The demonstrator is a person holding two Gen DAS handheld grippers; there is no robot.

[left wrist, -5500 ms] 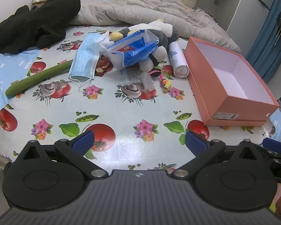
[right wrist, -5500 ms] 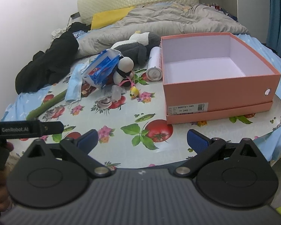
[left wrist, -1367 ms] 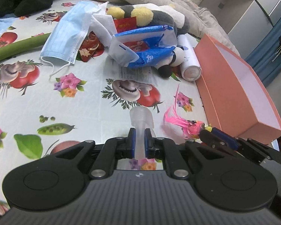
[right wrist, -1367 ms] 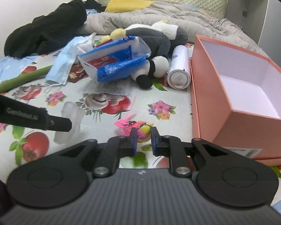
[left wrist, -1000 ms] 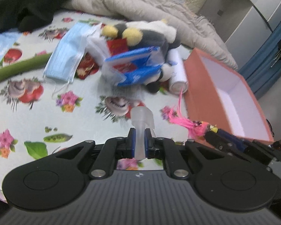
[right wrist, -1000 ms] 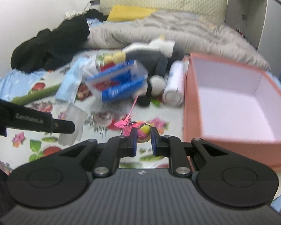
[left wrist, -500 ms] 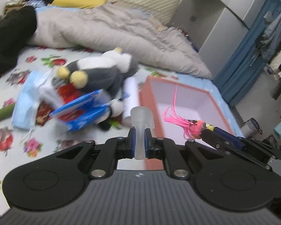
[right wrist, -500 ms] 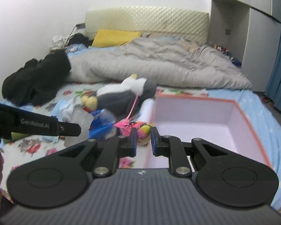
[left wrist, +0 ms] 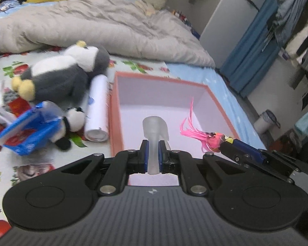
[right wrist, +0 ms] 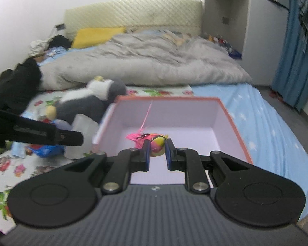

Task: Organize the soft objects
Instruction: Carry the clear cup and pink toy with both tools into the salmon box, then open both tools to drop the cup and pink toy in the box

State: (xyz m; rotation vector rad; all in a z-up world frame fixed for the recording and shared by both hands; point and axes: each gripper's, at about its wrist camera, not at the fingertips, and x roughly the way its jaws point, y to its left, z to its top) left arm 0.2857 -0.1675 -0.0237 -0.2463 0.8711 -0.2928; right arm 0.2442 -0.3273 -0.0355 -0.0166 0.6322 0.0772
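Both tools have swung up off the surface and now hang over the box [left wrist: 213, 99]. Left tool [left wrist: 153, 155] is clamped on a frosted soft piece [left wrist: 155, 131], right tool [right wrist: 156, 152] pinches the feather toy [right wrist: 154, 140], each poised above the opening, likely for dropping in.

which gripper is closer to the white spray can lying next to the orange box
Left. The left gripper, shut on a translucent toy, hangs over the orange box near the wall beside the white spray can. The right gripper, holding the pink feathered toy, is farther across the box.
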